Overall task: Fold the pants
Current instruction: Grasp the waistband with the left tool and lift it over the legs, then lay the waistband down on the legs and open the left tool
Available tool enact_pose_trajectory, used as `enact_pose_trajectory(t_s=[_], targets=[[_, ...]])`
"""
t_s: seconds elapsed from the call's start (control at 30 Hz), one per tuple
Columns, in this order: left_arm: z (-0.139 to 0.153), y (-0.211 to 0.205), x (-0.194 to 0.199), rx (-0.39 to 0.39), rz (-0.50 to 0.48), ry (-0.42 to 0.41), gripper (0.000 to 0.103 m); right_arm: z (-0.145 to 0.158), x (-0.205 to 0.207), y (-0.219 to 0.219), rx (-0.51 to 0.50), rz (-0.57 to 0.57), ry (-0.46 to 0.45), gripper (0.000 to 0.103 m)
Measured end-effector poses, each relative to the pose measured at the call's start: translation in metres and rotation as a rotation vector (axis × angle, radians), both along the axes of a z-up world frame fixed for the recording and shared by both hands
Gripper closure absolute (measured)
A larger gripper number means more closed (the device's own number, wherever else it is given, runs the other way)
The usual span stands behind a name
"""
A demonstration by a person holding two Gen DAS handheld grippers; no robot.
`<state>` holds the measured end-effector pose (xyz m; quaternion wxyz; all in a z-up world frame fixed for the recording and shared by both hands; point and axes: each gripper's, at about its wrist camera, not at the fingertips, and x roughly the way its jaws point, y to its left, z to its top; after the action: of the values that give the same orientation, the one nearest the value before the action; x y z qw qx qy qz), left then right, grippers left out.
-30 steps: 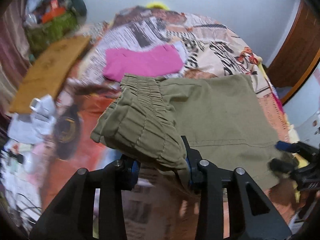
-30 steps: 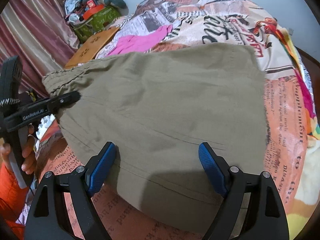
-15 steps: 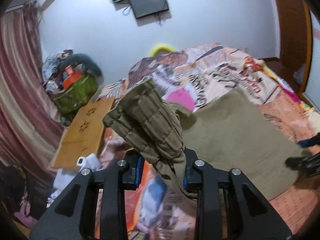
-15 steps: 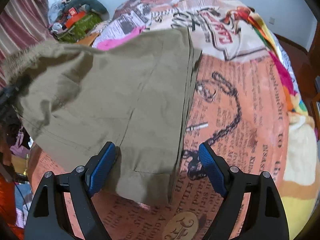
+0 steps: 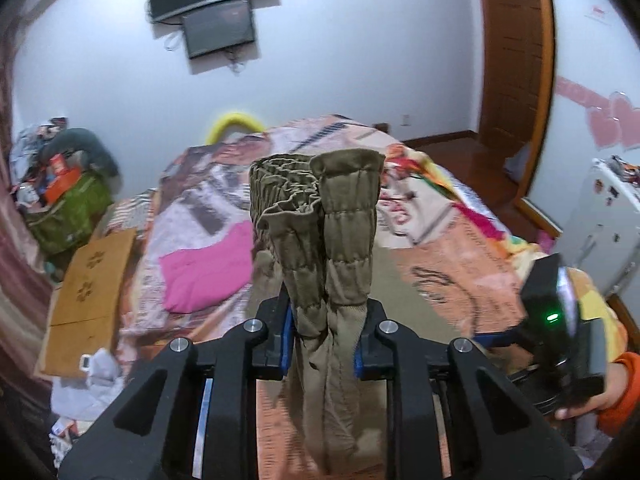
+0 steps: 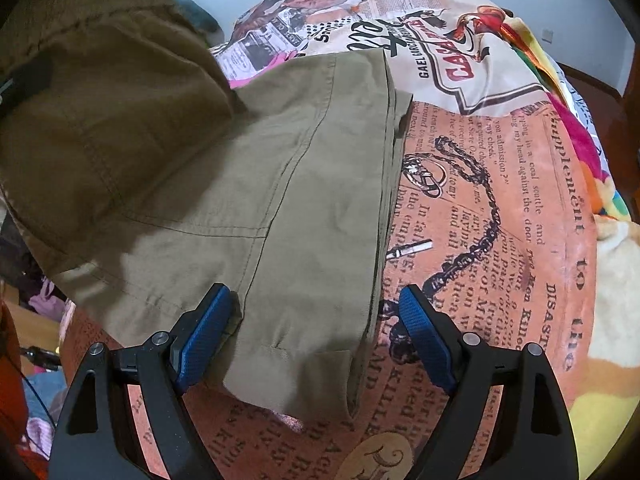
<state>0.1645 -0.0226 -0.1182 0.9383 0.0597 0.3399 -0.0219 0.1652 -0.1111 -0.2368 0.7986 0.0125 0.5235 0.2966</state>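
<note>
Olive-green pants (image 6: 304, 184) lie on the patterned bedspread (image 6: 500, 208), partly lifted. My left gripper (image 5: 324, 336) is shut on the pants' bunched elastic waistband (image 5: 320, 216), which stands upright above the jaws. In the right wrist view the raised waist end (image 6: 100, 92) hangs over the flat leg part. My right gripper (image 6: 312, 332) is open, its blue pads (image 6: 202, 340) hovering over the hem end of the pants, holding nothing. It also shows at the right of the left wrist view (image 5: 560, 320).
A pink garment (image 5: 204, 268) lies on the bed beyond the pants. A wooden board (image 5: 88, 292) and a cluttered pile (image 5: 64, 200) are at the left. A wall screen (image 5: 218, 28) and a wooden door (image 5: 516, 68) stand behind.
My left gripper has lifted the waistband up and swung it over the bed toward the leg end. The right gripper stayed open over the hem.
</note>
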Motion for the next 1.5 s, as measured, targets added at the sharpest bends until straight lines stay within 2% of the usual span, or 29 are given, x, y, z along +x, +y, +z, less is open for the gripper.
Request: enact_pose_trajectory(t_s=[0.23,0.37,0.47,0.53,0.6,0.7,0.87,1.07,1.13,1.3,1.43,1.5], targets=[[-0.017,-0.022,0.015,-0.056,-0.088,0.099,0.081,0.0,-0.001,0.002,-0.005,0.013,-0.009,0.018],[-0.032,-0.024,0.026,-0.134,-0.146,0.208,0.081,0.001,-0.001,0.002,-0.001,0.012,-0.009,0.018],[-0.043,-0.026,0.033,-0.156,-0.159,0.278,0.079,0.002,-0.002,0.0,0.002,0.01,-0.007,0.018],[-0.046,-0.027,0.035,-0.168,-0.161,0.308,0.067,0.002,-0.003,-0.001,0.006,0.007,-0.005,0.018],[-0.046,-0.025,0.033,-0.2,-0.168,0.316,0.042,0.003,-0.004,-0.001,0.005,0.003,-0.002,0.019],[-0.036,-0.022,0.027,-0.214,-0.174,0.266,0.025,0.003,-0.005,-0.002,0.007,-0.003,0.002,0.019],[-0.019,-0.004,0.029,-0.178,-0.111,0.179,0.013,0.004,-0.007,-0.005,0.011,-0.012,0.003,0.019],[-0.03,0.038,0.068,-0.092,0.04,0.164,0.009,0.007,-0.011,-0.01,0.016,-0.021,0.011,0.019],[-0.041,0.054,0.089,-0.069,0.092,0.194,0.009,0.008,-0.01,-0.012,0.017,-0.023,0.011,0.019],[-0.074,0.085,0.135,-0.066,0.18,0.288,0.009,0.013,-0.016,-0.016,0.006,-0.027,-0.014,0.019],[-0.107,0.09,0.165,-0.07,0.196,0.374,0.009,0.02,-0.022,-0.026,-0.003,-0.047,-0.039,0.02],[-0.128,0.087,0.178,-0.09,0.176,0.445,0.009,0.022,-0.023,-0.031,-0.01,-0.061,-0.047,0.02]])
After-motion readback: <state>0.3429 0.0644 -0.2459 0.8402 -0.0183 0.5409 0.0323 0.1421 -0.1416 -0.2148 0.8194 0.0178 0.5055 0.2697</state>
